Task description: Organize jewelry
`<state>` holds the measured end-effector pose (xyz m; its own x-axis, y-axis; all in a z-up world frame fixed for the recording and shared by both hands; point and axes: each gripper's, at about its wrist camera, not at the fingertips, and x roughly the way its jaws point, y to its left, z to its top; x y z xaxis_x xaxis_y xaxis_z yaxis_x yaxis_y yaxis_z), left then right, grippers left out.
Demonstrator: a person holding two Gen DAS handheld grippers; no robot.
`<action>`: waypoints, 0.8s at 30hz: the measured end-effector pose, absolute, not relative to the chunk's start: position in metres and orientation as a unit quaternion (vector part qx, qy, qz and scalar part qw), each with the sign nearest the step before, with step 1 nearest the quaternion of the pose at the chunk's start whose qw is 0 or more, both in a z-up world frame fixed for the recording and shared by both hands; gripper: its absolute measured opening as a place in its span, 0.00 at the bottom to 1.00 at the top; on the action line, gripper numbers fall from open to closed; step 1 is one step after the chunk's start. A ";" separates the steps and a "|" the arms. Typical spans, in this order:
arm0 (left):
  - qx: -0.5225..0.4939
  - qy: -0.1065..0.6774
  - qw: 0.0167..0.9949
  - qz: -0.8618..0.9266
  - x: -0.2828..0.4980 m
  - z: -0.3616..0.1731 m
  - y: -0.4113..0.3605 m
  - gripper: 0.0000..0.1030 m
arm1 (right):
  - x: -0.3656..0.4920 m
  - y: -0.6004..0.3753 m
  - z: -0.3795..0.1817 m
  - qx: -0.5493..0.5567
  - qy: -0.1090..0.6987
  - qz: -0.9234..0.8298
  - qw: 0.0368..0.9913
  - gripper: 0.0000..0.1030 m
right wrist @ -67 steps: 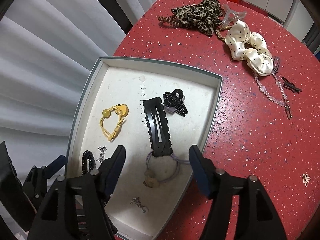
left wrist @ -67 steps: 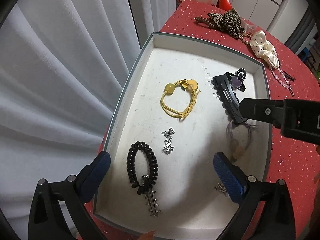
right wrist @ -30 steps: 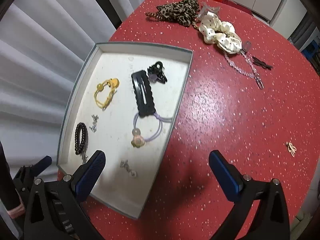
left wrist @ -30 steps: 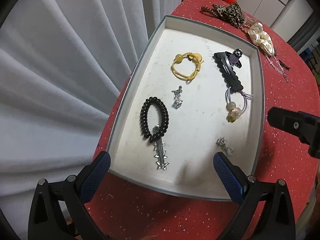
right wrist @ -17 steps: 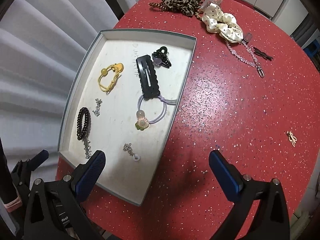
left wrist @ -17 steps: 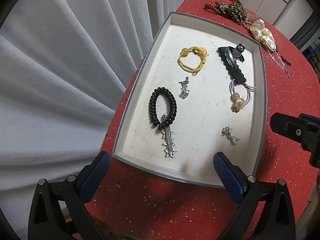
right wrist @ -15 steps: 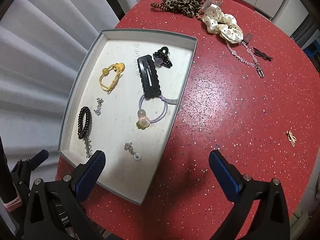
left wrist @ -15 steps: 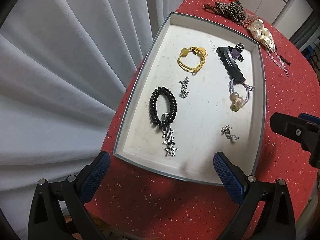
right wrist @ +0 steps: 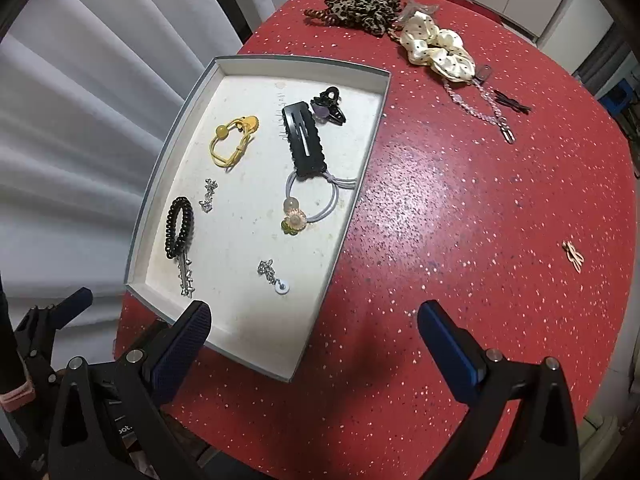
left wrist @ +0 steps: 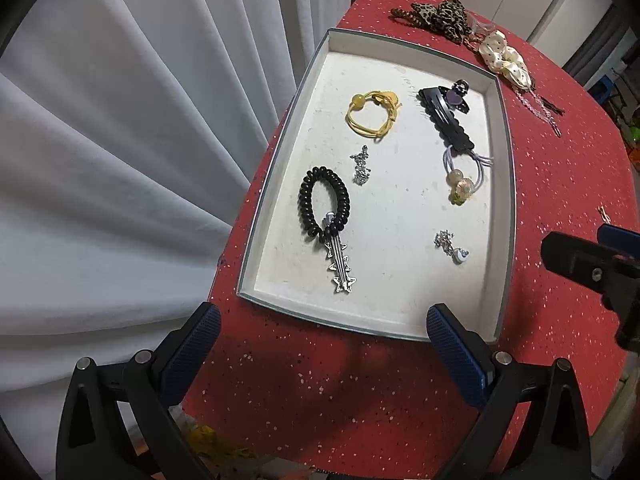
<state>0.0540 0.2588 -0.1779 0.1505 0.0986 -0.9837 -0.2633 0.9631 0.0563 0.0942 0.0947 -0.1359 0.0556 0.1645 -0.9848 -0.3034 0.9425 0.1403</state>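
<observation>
On the red speckled tabletop (right wrist: 460,208) the shallow grey tray (right wrist: 362,164) sits against its left edge, holding hair ties and clips (black snap clip (right wrist: 304,136) near the tray's far right corner). Left gripper (left wrist: 320,344) and right gripper (right wrist: 314,338) both gape wide, empty. A small gold charm (right wrist: 573,256) lies near the tabletop's right edge.

A red speckled worktop (right wrist: 460,208) carries a shallow grey-rimmed tray (right wrist: 352,216) near its curtain-side edge. At the far edge lie a leopard-print scrunchie (right wrist: 360,6) and, just beside it, a cream dotted scrunchie (right wrist: 436,50). Near those lie a clear bead chain (right wrist: 476,110) and dark hairpins (right wrist: 510,104). A small pale charm (right wrist: 573,255) lies well apart.
</observation>
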 end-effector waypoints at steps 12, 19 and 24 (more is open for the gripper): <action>-0.053 0.619 0.776 0.110 0.042 -0.151 0.260 1.00 | 0.081 0.092 -0.106 -0.033 0.639 0.143 0.755 1.00; -0.066 0.579 0.801 0.137 0.033 -0.111 0.266 1.00 | 0.070 0.097 -0.075 -0.052 0.606 0.152 0.779 1.00; -0.076 0.553 0.813 0.165 0.023 -0.085 0.267 1.00 | 0.060 0.092 -0.050 -0.063 0.576 0.159 0.799 1.00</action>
